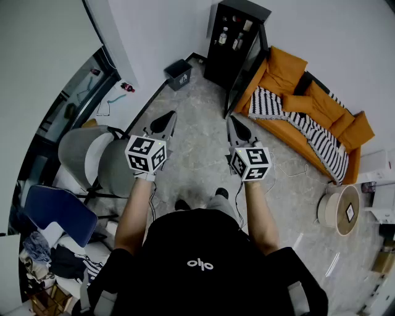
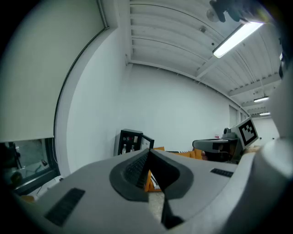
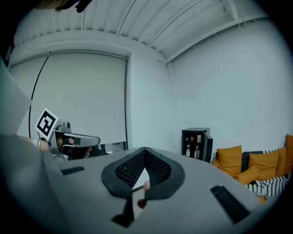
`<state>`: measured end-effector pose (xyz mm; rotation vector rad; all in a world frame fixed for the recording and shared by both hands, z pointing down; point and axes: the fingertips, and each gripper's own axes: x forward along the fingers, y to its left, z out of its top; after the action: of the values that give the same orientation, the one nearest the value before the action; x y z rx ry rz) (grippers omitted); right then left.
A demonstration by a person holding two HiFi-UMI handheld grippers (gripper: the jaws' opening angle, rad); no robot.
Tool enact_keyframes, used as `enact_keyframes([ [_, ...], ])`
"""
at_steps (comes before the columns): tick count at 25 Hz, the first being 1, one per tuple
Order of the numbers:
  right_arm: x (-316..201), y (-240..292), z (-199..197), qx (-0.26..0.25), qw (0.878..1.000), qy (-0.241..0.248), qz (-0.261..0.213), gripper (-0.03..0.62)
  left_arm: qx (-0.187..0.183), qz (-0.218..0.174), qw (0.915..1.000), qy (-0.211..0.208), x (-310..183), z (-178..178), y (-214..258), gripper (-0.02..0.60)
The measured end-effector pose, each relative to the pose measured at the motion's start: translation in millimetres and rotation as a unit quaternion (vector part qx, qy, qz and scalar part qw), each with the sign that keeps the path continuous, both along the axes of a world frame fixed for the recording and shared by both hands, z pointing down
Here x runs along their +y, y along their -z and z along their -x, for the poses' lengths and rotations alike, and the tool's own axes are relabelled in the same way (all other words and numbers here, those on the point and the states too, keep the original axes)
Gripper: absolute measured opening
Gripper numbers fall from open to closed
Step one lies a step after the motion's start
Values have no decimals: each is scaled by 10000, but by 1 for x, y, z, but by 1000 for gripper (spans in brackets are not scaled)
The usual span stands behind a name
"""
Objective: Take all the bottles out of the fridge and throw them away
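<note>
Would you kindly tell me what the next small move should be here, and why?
Probably a step forward toward the fridge. Its door already stands open and bottles show on its shelves. The left gripper and right gripper are both shut and empty, and they are well short of the fridge, so nothing seems reachable from here.

A bare strip of stone floor [image 1: 197, 123] runs clear up to the black fridge [image 1: 231, 31]. Its open door [image 1: 245, 71] juts out along the right of this lane, just beside the orange sofa [image 1: 315, 105]. 1 dark bin [image 1: 178, 74] stands left of the fridge. Grey chairs [image 1: 92, 157] crowd the near left.
</note>
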<state>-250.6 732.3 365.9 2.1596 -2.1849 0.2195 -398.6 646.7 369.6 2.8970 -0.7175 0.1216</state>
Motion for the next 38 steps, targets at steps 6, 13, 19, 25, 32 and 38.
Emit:
enact_keyframes([
  [6,-8,-13,6,-69,9999,-98,95,0,-44,-16,10000,-32,-12,4,-9,0],
  [13,-43,-36,-19,-181,9994,-128,257,0,-152,93,9998,29,-48,-15,-29,1],
  [19,-111,-42,-61,-227,9994,-109,253,0,-321,17,9994,101,-111,-48,-35,2],
  [25,-189,-39,-108,-260,9992,-18,311,0,-470,17,9987,191,-188,-92,-32,1],
  [32,-243,-31,-196,-322,9991,-162,223,0,-515,-41,9986,131,-247,-179,-29,1],
  [38,-272,-32,-241,-327,9990,-190,250,0,-487,19,9988,34,-276,-234,-32,0],
])
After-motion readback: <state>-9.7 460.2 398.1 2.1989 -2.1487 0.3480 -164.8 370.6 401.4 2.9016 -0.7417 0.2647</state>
